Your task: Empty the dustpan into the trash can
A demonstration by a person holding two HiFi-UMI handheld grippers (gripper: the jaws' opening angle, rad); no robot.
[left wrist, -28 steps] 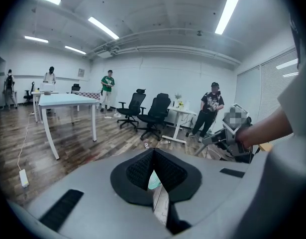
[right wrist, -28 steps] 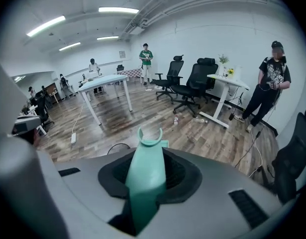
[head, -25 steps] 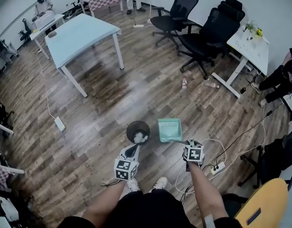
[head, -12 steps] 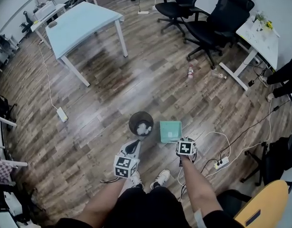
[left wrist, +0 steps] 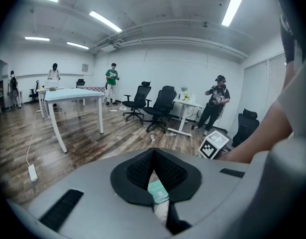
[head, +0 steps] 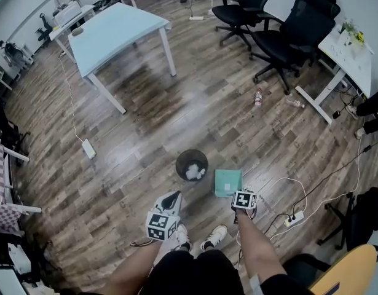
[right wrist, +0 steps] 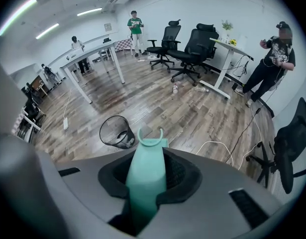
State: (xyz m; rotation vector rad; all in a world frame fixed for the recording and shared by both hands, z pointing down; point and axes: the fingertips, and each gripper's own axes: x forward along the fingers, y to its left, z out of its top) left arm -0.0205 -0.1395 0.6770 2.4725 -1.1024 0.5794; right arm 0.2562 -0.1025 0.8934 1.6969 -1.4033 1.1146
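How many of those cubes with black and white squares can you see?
2. One marker cube sits on the left gripper, by the shoes. The other marker cube sits on the right gripper, beside the green dustpan. More could be hidden.

Wood-plank floor [head: 176, 109] with a soft sheen, one pale glare patch at upper centre. The dustpan [right wrist: 145, 178] looks like smooth teal plastic, faintly glossy. The trash can [right wrist: 109, 132] is dark open mesh, metal by the look. The right gripper [right wrist: 147, 163] has a matt grey shell and black ribbed pads [right wrist: 177, 171].
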